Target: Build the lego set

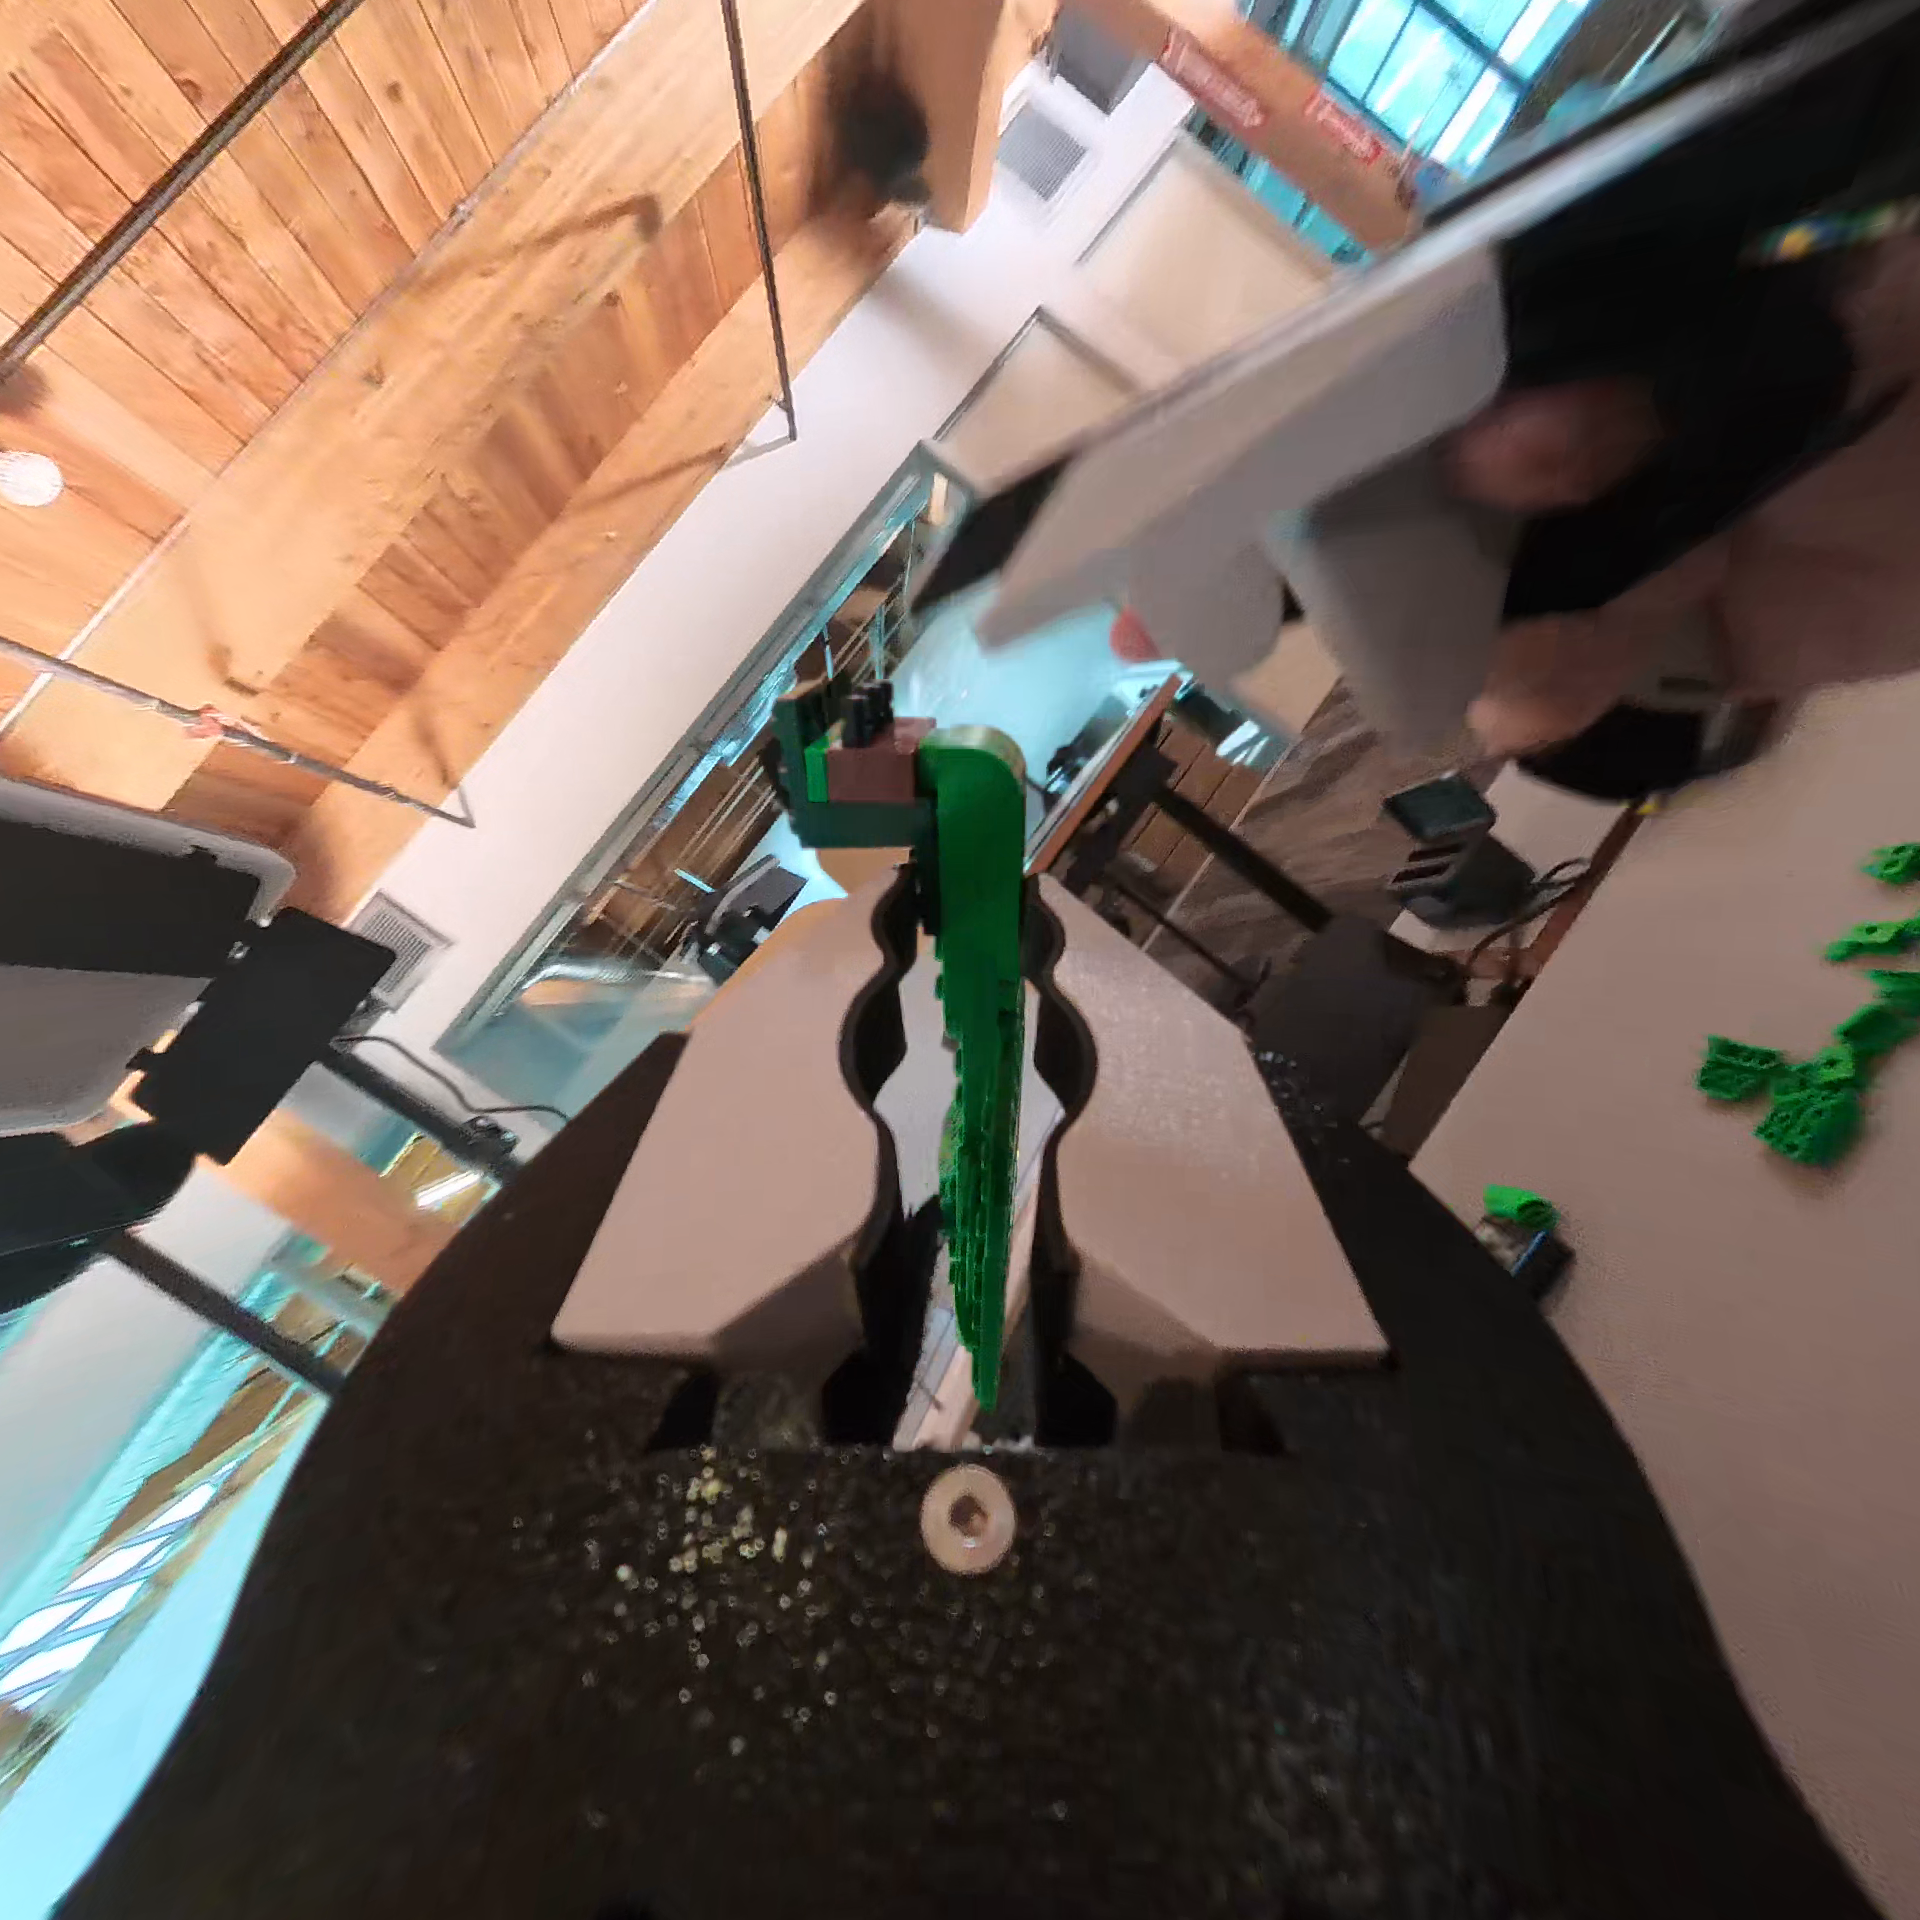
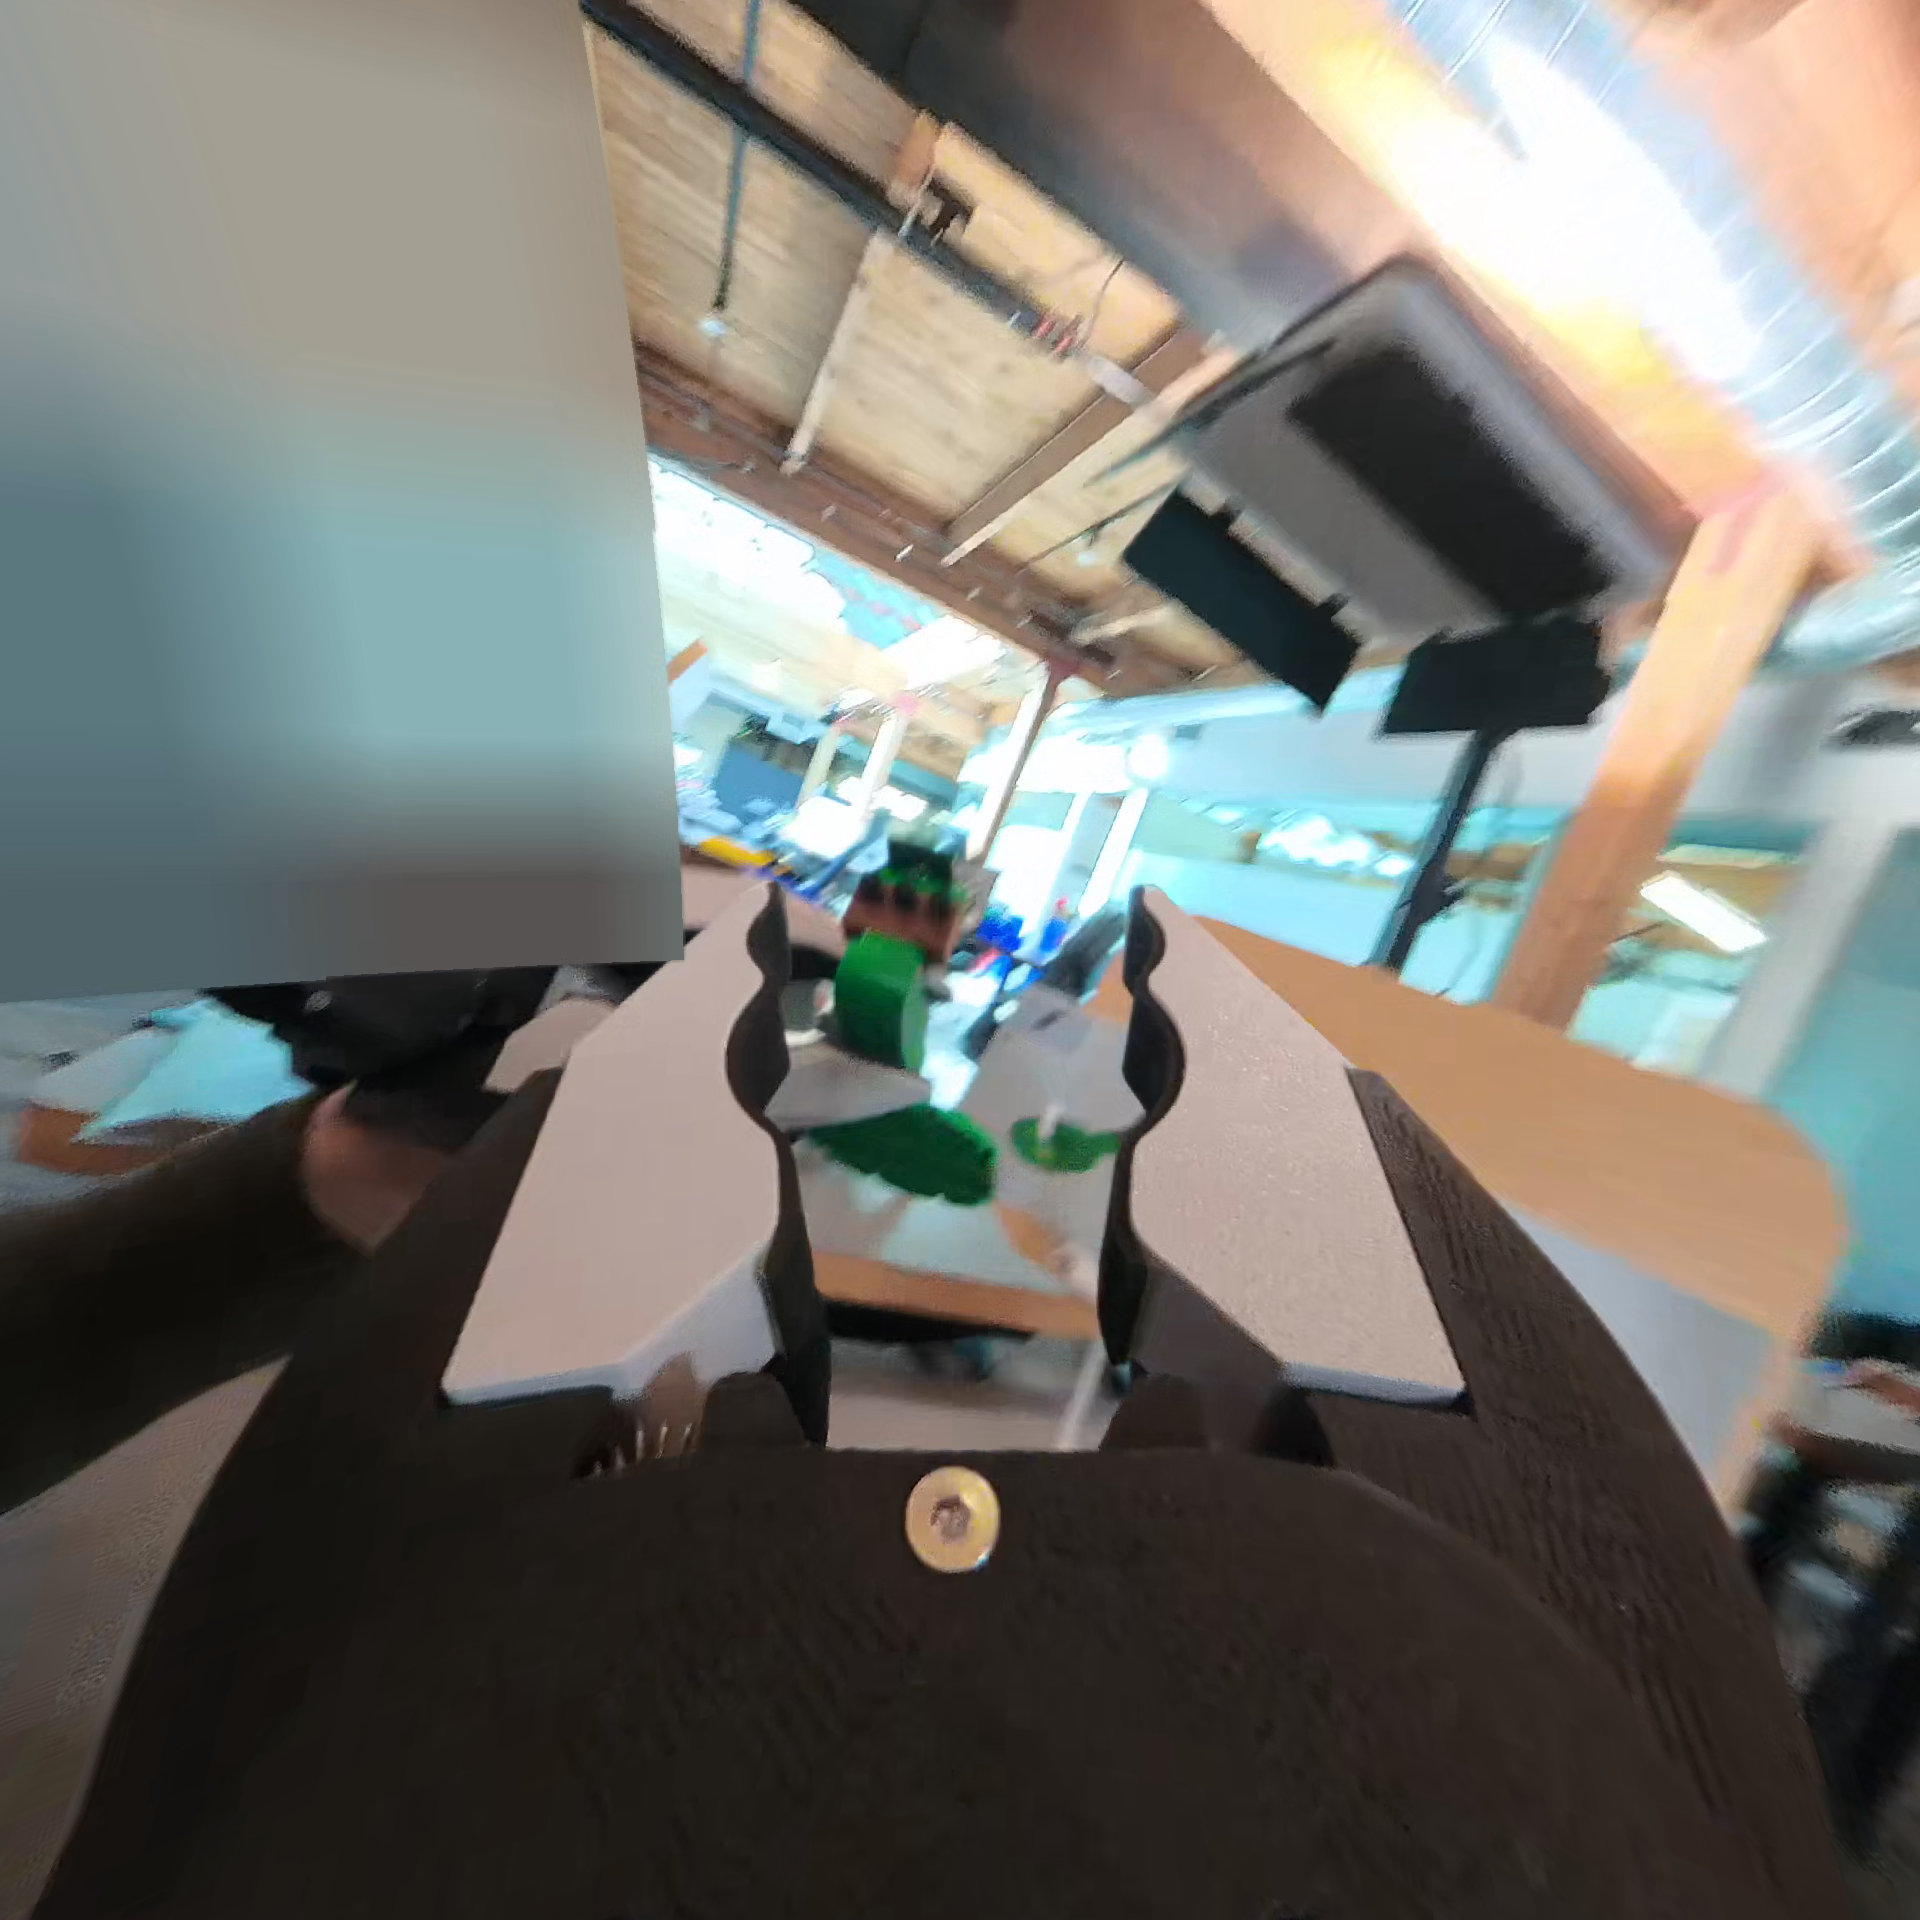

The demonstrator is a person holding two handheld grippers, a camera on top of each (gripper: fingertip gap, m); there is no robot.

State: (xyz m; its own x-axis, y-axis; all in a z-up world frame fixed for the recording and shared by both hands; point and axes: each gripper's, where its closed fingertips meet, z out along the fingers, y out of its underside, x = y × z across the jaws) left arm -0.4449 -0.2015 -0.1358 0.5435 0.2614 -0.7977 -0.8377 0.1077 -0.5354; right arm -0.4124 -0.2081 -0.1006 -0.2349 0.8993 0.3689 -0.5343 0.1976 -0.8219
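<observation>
The left hand-held gripper (image 1: 971, 894) is closed narrowly on a green plate (image 1: 982, 1039), which stands edge-on between the two fingers. The plate's long axis runs along the fingers, away from the camera; its near end reaches back almost to the gripper body, and its rounded far end sticks out past the fingertips. At that far end a small cluster of bricks (image 1: 857, 779), dark green, brown and black, is fixed to the plate's studded face and juts out to the left. The whole piece is held up in the air, with the wooden ceiling (image 1: 312, 312) behind it, and the view is strongly tilted.

At the right edge of the left wrist view lies the pale desk (image 1: 1714, 1403), with loose green pieces (image 1: 1808, 1101) scattered on it, well apart from the held plate. A small dark part (image 1: 1527, 1247) with a green bit on top sits nearer on the desk.

The right hand-held gripper (image 2: 951, 914) is open fairly wide and holds nothing. Through the gap between its fingers, farther off, the plate (image 2: 883, 1003) and its bricks (image 2: 904, 909) appear, held by the left gripper, whose pale fingers (image 2: 842, 1101) show below the rounded green end. Here the plate points upward, bricks at the top. This view is blurred, so finer detail cannot be told. A sleeve (image 2: 135, 1278) reaches in from the lower left.
</observation>
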